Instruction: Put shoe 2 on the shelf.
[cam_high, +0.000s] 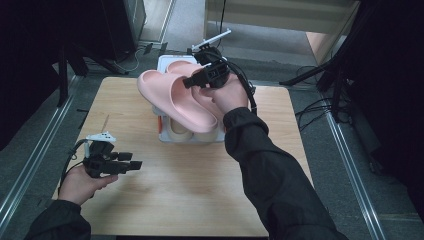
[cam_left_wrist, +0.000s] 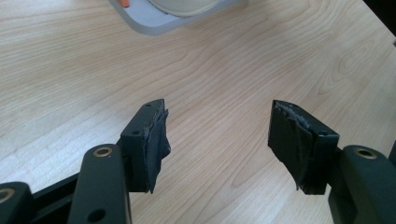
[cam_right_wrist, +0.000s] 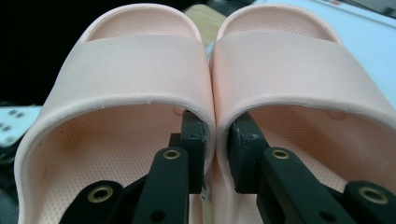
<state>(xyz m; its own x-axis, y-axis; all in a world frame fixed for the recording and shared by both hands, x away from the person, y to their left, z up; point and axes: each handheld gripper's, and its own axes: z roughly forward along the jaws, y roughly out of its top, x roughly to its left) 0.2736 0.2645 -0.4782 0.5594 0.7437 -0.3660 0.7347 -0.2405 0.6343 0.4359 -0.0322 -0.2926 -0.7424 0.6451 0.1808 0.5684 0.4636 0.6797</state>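
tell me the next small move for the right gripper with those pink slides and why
Probably carry the pair clear of the white rack and lower it to the table. The right gripper pinches both pink slides by their inner strap edges, above the white rack, while the left gripper waits open over bare table.

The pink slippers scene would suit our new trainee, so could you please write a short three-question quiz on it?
1. True or false: the right tongs pinch the adjoining strap edges of both pink slippers together.
2. Multiple choice: the left tongs are A) shut on a slipper, B) open above the bare wooden table, C) gripping the white tray.
3. Short answer: in the high view, over what are the slippers held?

Key
1. True: one jaw sits inside each slipper, and the two inner strap edges are squeezed between them.
2. B.
3. Over the white tray at the far middle of the table.
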